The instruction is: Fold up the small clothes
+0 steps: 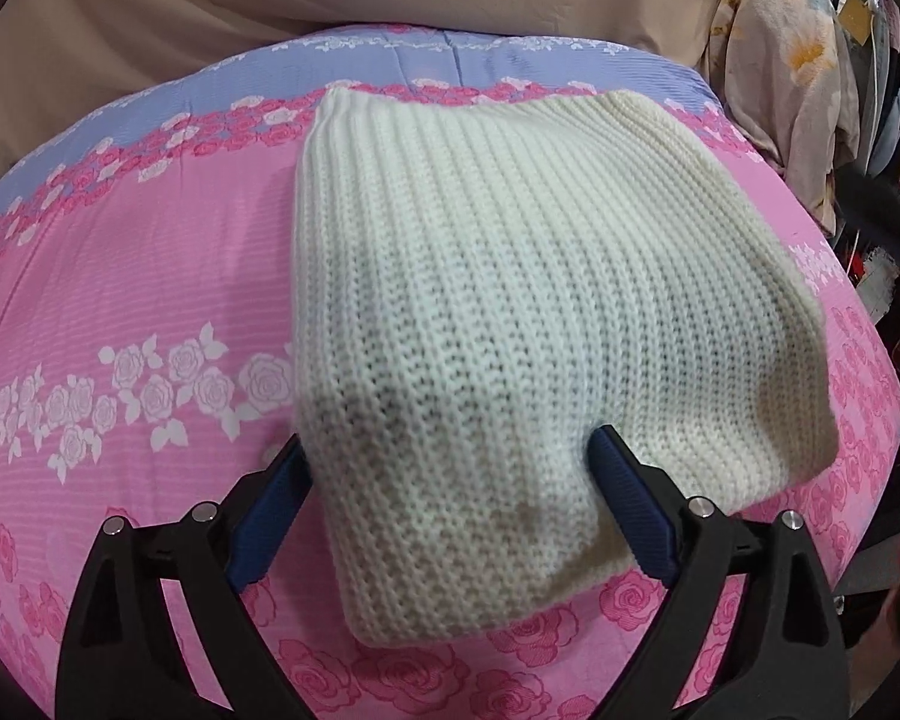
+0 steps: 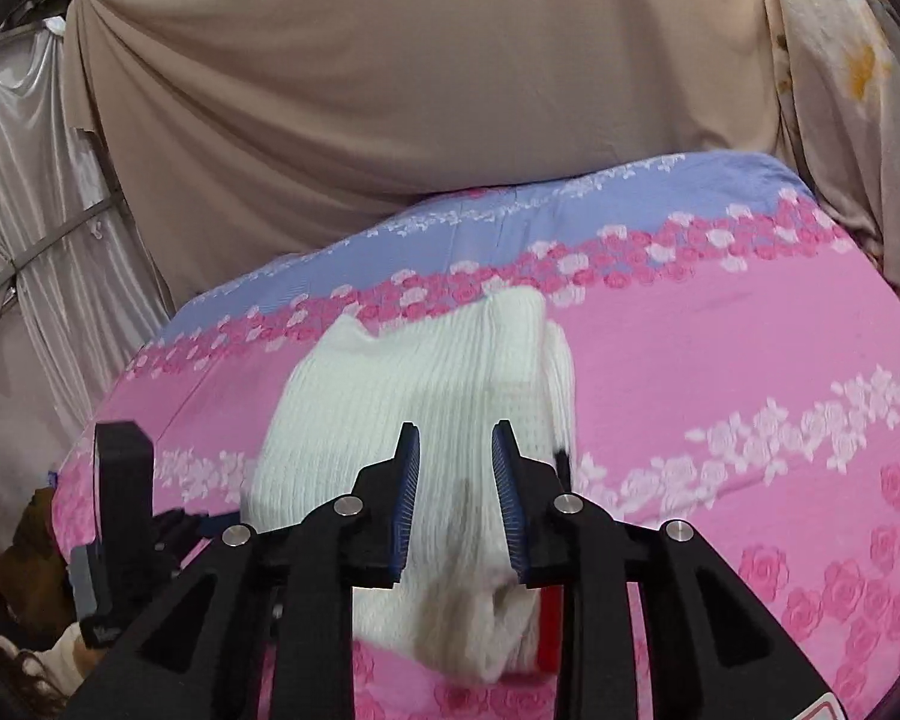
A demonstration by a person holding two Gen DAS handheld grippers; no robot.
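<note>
A cream ribbed knit garment (image 1: pixel 510 276) lies folded on the pink rose-patterned bedspread (image 1: pixel 120 276). Its near corner sits between the fingers of my left gripper (image 1: pixel 450 468), whose jaws stand wide apart on either side of the cloth without squeezing it. In the right wrist view the same knit (image 2: pixel 402 396) is a thick folded stack. My right gripper (image 2: pixel 455 474) hovers over its near end with the blue pads (image 2: pixel 411 480) a narrow gap apart. Cloth shows between them, and the pads do not press it. The left gripper's black body (image 2: pixel 120 510) shows at the left.
The bedspread has a lilac band (image 1: pixel 390 54) along its far edge. A beige sheet (image 2: pixel 390 90) hangs behind the bed. Flowered fabric and hanging clothes (image 1: pixel 810 90) crowd the right side. Pale satin curtains (image 2: pixel 30 210) hang at the left.
</note>
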